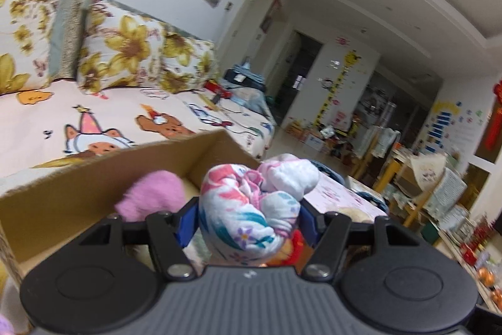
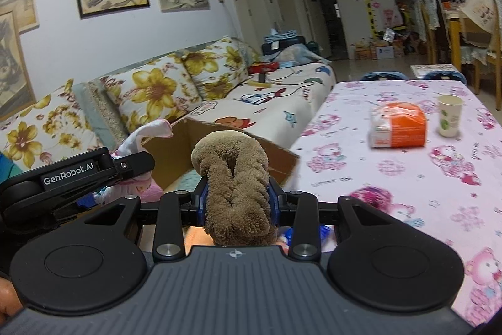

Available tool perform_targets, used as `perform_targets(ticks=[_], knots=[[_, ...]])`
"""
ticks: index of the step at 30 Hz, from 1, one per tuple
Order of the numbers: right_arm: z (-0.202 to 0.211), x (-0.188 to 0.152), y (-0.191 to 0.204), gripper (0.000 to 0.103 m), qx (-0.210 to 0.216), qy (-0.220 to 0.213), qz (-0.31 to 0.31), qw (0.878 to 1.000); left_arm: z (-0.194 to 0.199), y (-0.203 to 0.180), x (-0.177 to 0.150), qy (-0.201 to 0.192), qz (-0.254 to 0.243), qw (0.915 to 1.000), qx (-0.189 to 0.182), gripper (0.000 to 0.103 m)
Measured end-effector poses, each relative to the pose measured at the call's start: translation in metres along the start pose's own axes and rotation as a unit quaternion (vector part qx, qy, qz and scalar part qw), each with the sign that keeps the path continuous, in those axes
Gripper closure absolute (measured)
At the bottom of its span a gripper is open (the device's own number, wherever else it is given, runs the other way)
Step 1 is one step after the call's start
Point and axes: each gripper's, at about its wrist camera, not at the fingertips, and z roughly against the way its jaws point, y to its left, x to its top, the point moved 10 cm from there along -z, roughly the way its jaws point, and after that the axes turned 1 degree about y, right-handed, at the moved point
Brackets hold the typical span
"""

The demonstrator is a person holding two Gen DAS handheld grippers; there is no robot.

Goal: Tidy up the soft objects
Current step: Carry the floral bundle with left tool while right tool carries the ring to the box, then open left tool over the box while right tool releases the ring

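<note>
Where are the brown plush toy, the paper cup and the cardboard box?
brown plush toy [image 2: 236, 184], right wrist view, fuzzy middle.
paper cup [image 2: 449, 115], right wrist view, side wall.
cardboard box [image 1: 78, 178], left wrist view, inner wall.

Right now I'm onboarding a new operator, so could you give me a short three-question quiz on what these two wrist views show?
1. True or false: the left gripper is closed on a floral cloth bundle.
2. What does the right gripper hold? A) orange packet B) brown plush toy C) paper cup
3. Fill in: just ahead of both grippers stands an open ____ box.

Key:
1. True.
2. B, the brown plush toy; the orange packet and paper cup sit on the pink tablecloth.
3. Cardboard: the cardboard box.
</note>
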Motion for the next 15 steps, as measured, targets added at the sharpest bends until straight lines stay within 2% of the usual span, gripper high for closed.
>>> perform_targets(ticks=[4,12,13,15], knots=[[-0.014,0.001,0.009,0.058,0.013,0.006,0.011,1.0,-0.004,0.017,0.002,0.005,0.017,0.9996,0.023,0.04],[-0.032,-0.003,0.021,0.057,0.024,0.022,0.043,0.999,-0.009,0.03,0.004,0.013,0.036,0.9986,0.038,0.04],[-0.034,-0.003,0.02,0.054,0.025,0.025,0.045,0.998,-0.01,0.031,0.004,0.016,0.038,0.9984,0.04,0.039],[-0.041,-0.005,0.022,0.037,0.031,0.036,0.053,0.997,-0.012,0.034,0.002,0.023,0.048,0.9978,0.04,0.038]])
